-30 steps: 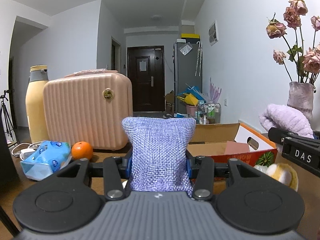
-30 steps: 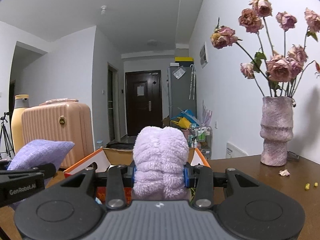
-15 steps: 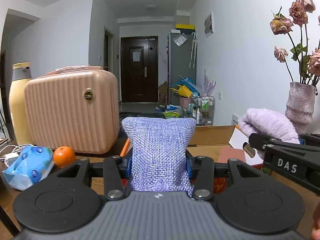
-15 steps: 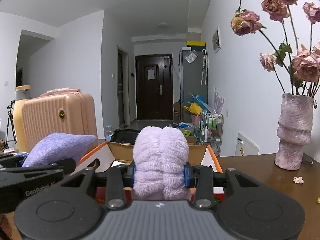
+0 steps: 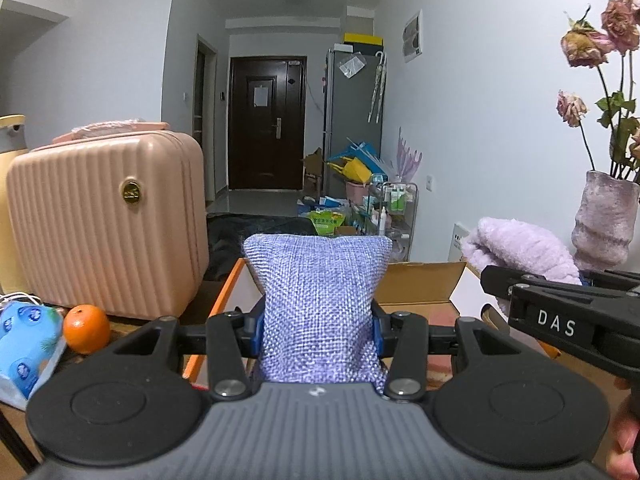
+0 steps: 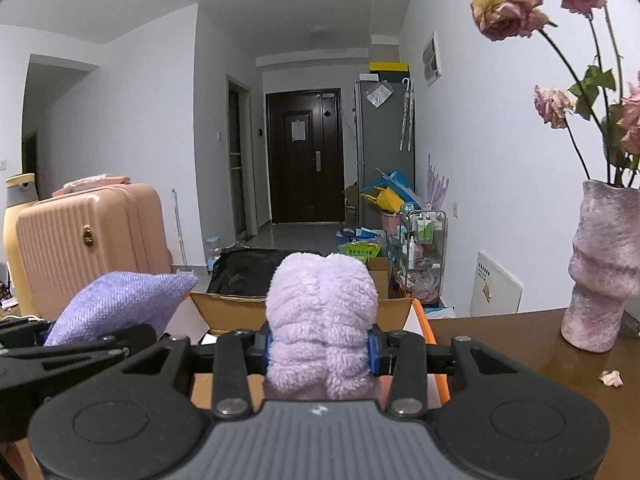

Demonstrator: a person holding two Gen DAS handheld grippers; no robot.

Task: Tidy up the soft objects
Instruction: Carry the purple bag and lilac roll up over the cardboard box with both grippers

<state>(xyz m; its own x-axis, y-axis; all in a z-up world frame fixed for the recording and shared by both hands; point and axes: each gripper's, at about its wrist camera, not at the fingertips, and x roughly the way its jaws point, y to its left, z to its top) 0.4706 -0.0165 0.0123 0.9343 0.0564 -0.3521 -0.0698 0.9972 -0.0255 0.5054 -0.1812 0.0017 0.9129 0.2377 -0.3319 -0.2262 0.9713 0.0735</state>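
My left gripper is shut on a purple woven pouch, which stands up between its blue pads. My right gripper is shut on a fluffy lilac towel. Both hang over an open cardboard box with orange edges, whose far wall shows behind the towel. In the left wrist view the right gripper comes in from the right with the towel. The right wrist view shows the pouch at the left, over the box's left flap.
A pink ribbed suitcase stands left of the box, with an orange and a blue tissue pack in front of it. A pink vase of dried roses stands on the brown table at the right.
Both grippers have moved forward towards the box, each still holding its soft object. The suitcase, orange and tissue pack have slid left in the left wrist view; the vase has slid right.
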